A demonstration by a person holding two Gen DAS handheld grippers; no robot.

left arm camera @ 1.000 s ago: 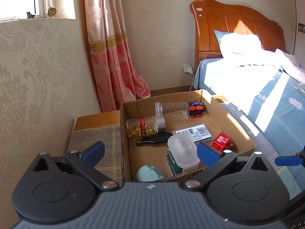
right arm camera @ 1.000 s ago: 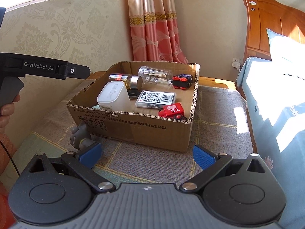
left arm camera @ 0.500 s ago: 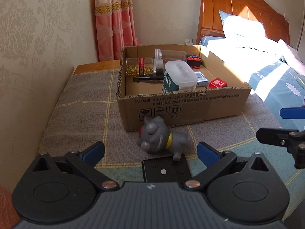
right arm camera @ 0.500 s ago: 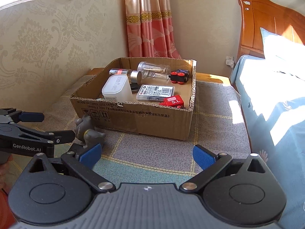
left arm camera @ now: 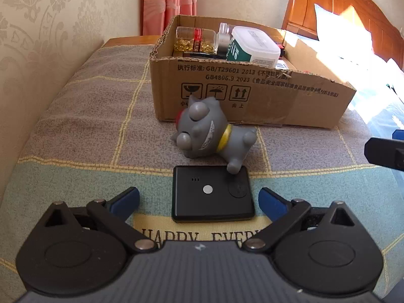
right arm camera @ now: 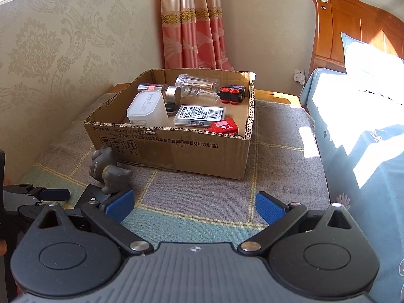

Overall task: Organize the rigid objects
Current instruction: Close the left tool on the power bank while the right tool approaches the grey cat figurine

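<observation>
Bedside surface, checked cloth (left arm camera: pixel 83 131). Left gripper (left arm camera: pixel 199 199): spread wide, holding nothing; black device (left arm camera: pixel 212 197) flat between its fingers, grey toy (left arm camera: pixel 209 131) touching the device's far edge, cardboard box (left arm camera: pixel 252 98) beyond. Right gripper (right arm camera: pixel 194 204): spread wide, holding nothing; its view alone shows the red block (right arm camera: pixel 224 127) and barcode case (right arm camera: pixel 200 114) inside the box, and the device half-hidden behind its left finger (right arm camera: pixel 118 205).

Grey toy dog (left arm camera: pixel 212 131), yellow collar; black flat device (left arm camera: pixel 212 194); brown cardboard box (right arm camera: pixel 192 149); plaid blanket (left arm camera: pixel 83 126).
</observation>
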